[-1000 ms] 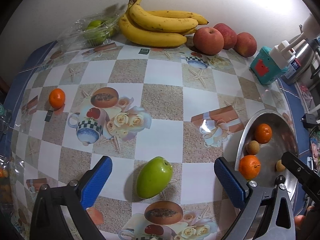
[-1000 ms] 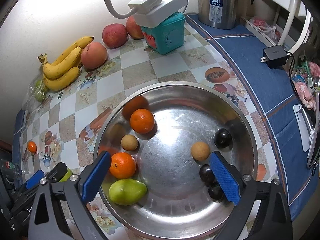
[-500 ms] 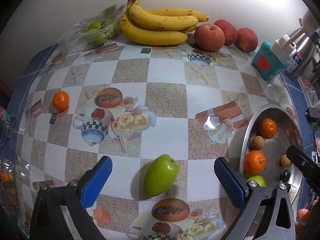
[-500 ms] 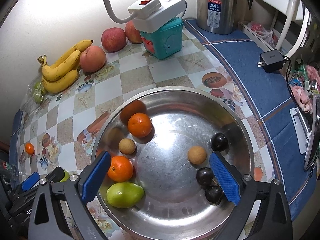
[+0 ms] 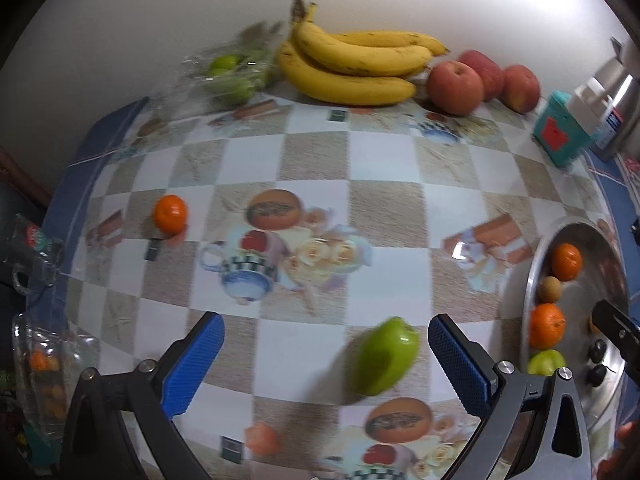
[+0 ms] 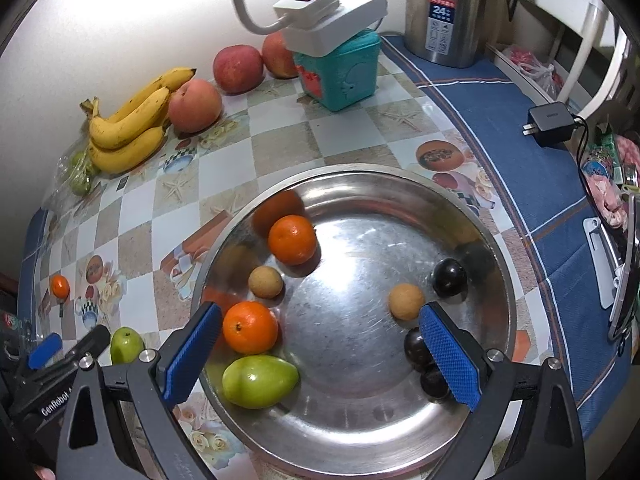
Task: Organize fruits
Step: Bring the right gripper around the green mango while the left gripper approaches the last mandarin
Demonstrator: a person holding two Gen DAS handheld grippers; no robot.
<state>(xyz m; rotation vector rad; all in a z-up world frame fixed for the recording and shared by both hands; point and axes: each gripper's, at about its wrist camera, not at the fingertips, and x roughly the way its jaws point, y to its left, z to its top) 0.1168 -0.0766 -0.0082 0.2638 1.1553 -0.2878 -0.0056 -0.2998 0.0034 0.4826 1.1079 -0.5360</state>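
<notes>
A green apple [image 5: 384,356] lies on the checked tablecloth, between the open fingers of my left gripper [image 5: 326,360] and nearer the right pad; the same green apple [image 6: 126,345] shows at the right wrist view's lower left. My right gripper [image 6: 320,356] hangs open and empty over the steel bowl [image 6: 492,240], which holds two oranges [image 6: 292,239], a green pear-shaped fruit [image 6: 259,381], two small tan fruits [image 6: 406,301] and several dark plums [image 6: 449,277]. A lone orange [image 5: 171,213] sits at the table's left. Bananas [image 5: 352,68] and red apples [image 5: 456,87] line the wall.
A clear bag of green fruit [image 5: 230,76] lies left of the bananas. A teal box [image 6: 340,72] with a white power strip [image 6: 332,12] on top, a steel kettle [image 6: 452,8] and a black charger [image 6: 550,122] stand behind the bowl. The table's left edge [image 5: 68,184] drops off.
My left gripper has swung left, so the green apple now sits toward its right finger and the view is blurred. My right gripper drew back slightly from the bowl.
</notes>
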